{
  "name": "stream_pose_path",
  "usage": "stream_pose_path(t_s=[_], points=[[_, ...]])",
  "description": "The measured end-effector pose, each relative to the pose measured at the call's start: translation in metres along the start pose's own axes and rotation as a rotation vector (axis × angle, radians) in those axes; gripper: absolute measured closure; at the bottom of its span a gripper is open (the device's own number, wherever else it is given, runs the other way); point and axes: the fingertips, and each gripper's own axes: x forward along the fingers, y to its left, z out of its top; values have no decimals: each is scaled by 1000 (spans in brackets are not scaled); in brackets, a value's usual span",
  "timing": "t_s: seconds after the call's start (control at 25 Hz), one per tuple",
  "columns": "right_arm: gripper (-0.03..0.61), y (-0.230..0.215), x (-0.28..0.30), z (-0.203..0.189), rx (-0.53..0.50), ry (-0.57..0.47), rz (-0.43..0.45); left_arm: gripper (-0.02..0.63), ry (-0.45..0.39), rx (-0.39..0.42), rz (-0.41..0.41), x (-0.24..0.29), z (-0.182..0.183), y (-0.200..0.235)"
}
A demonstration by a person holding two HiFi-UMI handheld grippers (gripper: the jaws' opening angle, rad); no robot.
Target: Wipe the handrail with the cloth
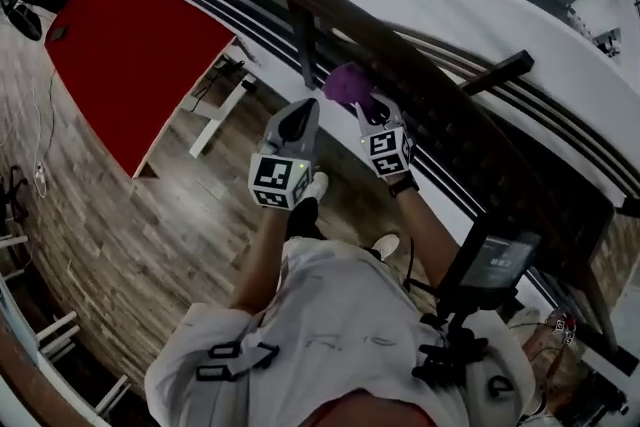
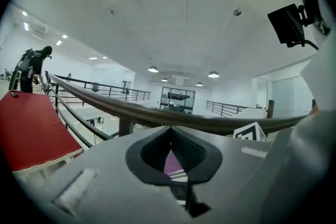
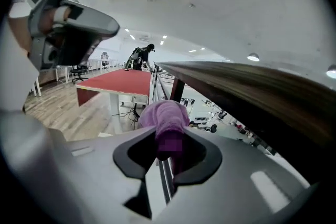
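The dark brown handrail curves from the upper left to the right, on a black post. My right gripper is shut on a bunched purple cloth, which sits just below the rail's near side; I cannot tell whether it touches. In the right gripper view the cloth bulges out of the gripper beneath the handrail. My left gripper hangs just left of the cloth, shut with nothing in it. From the left gripper view, the gripper points at the handrail.
A red-topped table stands on the wooden floor to the left. Thin black lower rails run under the handrail. A person stands far along the railing. A small screen is mounted at my chest.
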Motion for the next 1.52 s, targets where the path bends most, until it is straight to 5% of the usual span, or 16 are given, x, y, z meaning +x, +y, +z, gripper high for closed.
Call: stream_pose_path(t_s=[0.36, 0.6, 1.04, 1.52], points=[[486, -17, 165, 46, -42, 70, -34, 612, 44, -13, 54, -4, -17, 67], [485, -27, 227, 15, -81, 233, -69, 612, 72, -29, 41, -1, -40, 81], [488, -42, 192, -4, 35, 227, -7, 612, 103, -49, -3, 20, -45, 54], [488, -71, 108, -66, 207, 253, -85, 612, 185, 3, -154, 49, -66, -18]])
